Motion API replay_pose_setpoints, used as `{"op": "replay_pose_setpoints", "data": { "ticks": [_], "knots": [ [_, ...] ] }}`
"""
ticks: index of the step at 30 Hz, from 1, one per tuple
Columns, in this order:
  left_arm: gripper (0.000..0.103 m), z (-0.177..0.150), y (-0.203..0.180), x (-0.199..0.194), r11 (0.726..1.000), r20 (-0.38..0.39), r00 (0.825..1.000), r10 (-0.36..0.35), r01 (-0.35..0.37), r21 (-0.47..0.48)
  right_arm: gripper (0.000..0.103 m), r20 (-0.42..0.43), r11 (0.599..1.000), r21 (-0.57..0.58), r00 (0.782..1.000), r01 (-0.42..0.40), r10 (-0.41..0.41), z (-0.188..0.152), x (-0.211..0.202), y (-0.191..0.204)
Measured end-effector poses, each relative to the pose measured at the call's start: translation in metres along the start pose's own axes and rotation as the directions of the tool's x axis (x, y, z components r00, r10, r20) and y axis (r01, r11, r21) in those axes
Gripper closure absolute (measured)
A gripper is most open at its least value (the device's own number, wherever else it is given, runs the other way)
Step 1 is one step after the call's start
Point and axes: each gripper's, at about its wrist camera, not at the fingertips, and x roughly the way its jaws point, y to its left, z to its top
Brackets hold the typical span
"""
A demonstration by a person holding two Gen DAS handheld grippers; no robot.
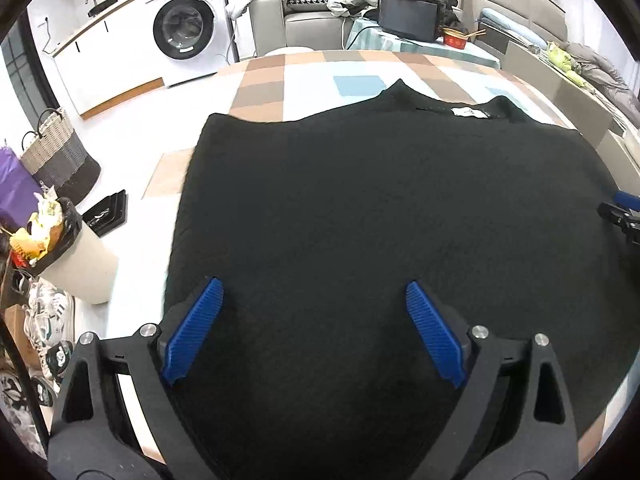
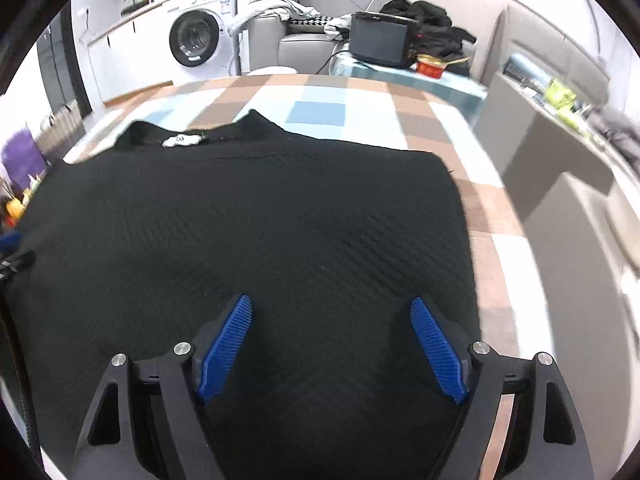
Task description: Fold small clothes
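Observation:
A black knitted garment (image 1: 380,200) lies spread flat on a checked tablecloth (image 1: 280,80), its collar and white label (image 1: 470,112) at the far side. My left gripper (image 1: 314,292) hovers over the garment's near left part, jaws wide apart, blue pads (image 1: 196,328) empty. In the right wrist view the same garment (image 2: 260,220) fills the middle, label (image 2: 182,141) at far left. My right gripper (image 2: 332,308) stands open over its near right part, nothing between the fingers. The right gripper's tip (image 1: 624,216) shows at the left view's right edge.
Left of the table stand a full bin (image 1: 68,248), a woven basket (image 1: 56,152) and shoes (image 1: 48,320) on the floor. Behind are a washing machine (image 1: 188,28), a sofa (image 1: 304,16) and a dark box on a side table (image 1: 408,12). A grey cabinet (image 2: 560,184) stands to the right.

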Motion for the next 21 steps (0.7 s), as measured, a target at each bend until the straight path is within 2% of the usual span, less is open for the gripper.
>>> {"op": "replay_pose_setpoints", "data": {
  "ticks": [3,6,8,11,14,18,21],
  "knots": [
    [0.011,-0.017,0.009,-0.021,1.000,0.019,1.000,-0.020,0.021,-0.023,0.019,0.000,0.999,-0.019,0.999,-0.035,0.035,-0.012,-0.012,0.007],
    [0.011,-0.040,0.016,-0.039,0.998,0.028,0.999,-0.029,0.031,-0.054,0.019,-0.006,0.993,-0.037,0.994,-0.110,0.109,-0.030,-0.025,0.020],
    [0.011,-0.057,0.019,-0.048,0.999,0.016,1.000,-0.023,0.024,-0.040,0.019,-0.012,0.988,-0.075,0.991,-0.134,0.133,-0.042,-0.031,0.032],
    [0.011,-0.082,0.024,-0.056,1.000,-0.002,1.000,0.012,-0.012,-0.024,0.019,0.010,0.982,-0.132,0.991,-0.135,0.137,-0.059,-0.045,0.044],
    [0.011,-0.097,0.041,-0.068,0.996,0.011,1.000,0.000,0.000,-0.088,0.019,-0.002,0.985,-0.107,0.991,-0.133,0.134,-0.072,-0.053,0.035],
    [0.011,-0.104,0.063,-0.066,0.981,0.011,1.000,-0.024,0.026,-0.191,0.019,0.010,0.990,-0.057,0.992,-0.126,0.126,-0.086,-0.063,0.025],
    [0.016,-0.099,0.065,-0.060,0.979,0.019,0.999,-0.033,0.036,-0.199,0.018,0.016,0.990,-0.061,0.992,-0.123,0.125,-0.091,-0.065,0.027]
  ]
}}
